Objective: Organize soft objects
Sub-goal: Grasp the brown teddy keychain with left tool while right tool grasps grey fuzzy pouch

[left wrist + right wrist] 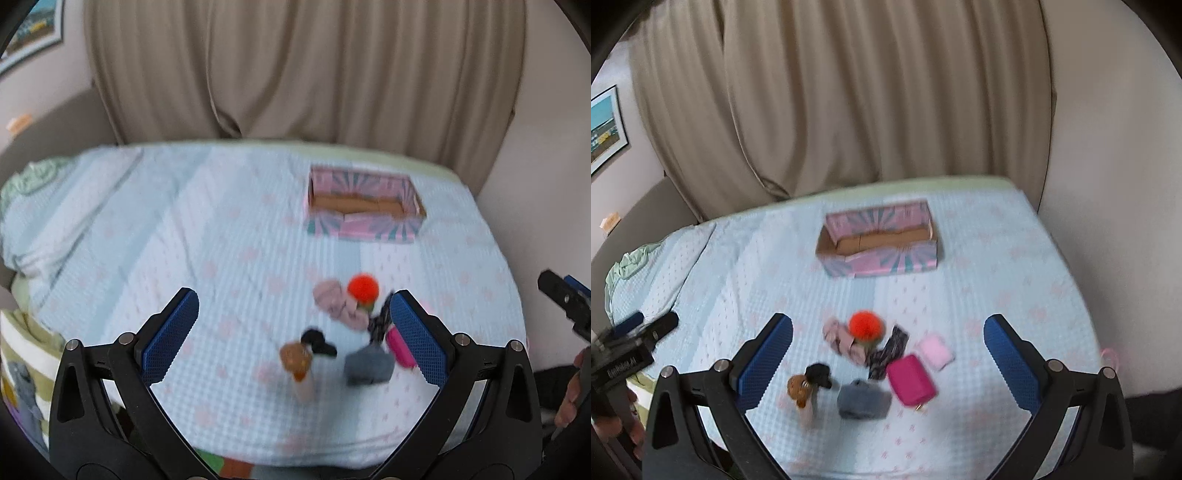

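Note:
Several small soft things lie in a cluster on the pale blue bedspread (221, 221): an orange pompom (363, 287) (865, 324), a dusty pink scrunchie (338, 301) (842, 339), a grey folded cloth (367, 363) (863, 400), a magenta pouch (911, 379) (400, 349), a pale pink pad (936, 350), a dark patterned strip (890, 350), a black scrunchie (818, 373) (317, 341) and a brown plush piece (798, 389) (295, 360). Beyond them stands an open pink and teal cardboard box (364, 206) (879, 240). My left gripper (291, 317) and my right gripper (888, 341) both hover open above the cluster, holding nothing.
Beige curtains (849, 92) hang behind the bed. A green cloth (624, 266) lies at the far left edge of the bedspread (997, 277), and bedding (22, 350) is bunched at the near left. A framed picture (605, 129) hangs on the left wall.

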`<state>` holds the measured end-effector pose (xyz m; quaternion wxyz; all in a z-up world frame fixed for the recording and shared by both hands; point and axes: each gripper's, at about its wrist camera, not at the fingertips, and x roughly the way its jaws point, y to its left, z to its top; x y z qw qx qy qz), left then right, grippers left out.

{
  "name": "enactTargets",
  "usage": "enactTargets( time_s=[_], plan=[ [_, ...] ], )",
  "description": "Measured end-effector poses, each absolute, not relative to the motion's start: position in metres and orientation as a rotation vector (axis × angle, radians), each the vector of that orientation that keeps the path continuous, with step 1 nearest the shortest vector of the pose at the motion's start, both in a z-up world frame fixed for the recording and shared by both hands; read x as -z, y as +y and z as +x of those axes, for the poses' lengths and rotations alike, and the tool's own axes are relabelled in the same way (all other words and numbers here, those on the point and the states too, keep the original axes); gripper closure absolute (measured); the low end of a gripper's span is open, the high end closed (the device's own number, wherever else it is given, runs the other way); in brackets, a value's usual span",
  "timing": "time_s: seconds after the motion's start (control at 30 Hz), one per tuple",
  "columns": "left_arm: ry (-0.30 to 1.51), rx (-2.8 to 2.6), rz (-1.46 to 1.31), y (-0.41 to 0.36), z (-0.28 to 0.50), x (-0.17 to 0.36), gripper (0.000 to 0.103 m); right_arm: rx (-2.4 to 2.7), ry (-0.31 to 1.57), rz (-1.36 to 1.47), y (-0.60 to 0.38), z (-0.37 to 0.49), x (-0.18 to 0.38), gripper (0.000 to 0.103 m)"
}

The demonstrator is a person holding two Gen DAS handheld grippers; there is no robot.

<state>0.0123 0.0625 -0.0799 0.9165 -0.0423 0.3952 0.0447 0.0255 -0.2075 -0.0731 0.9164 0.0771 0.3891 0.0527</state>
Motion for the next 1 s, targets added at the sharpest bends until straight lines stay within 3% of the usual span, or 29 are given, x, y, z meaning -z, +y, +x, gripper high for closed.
enactTargets(
  time_s=[0.43, 0.67, 1.0],
  plan=[
    [1.087, 0.115, 0.015, 0.075, 0.053, 0.228, 0.001, 0.017, 0.999, 0.286, -0.161, 0.029, 0.188, 0.000],
    [1.159, 0.234, 0.106, 0.068, 0.071, 0.304, 0.001, 0.092, 1.069, 0.355, -0.144, 0.045, 0.255, 0.000],
    [1.178, 0.305, 0.171, 0.061, 0.088, 0.391, 0.011, 0.112, 1.156, 0.362, -0.122, 0.061, 0.345, 0.000]
  ],
)
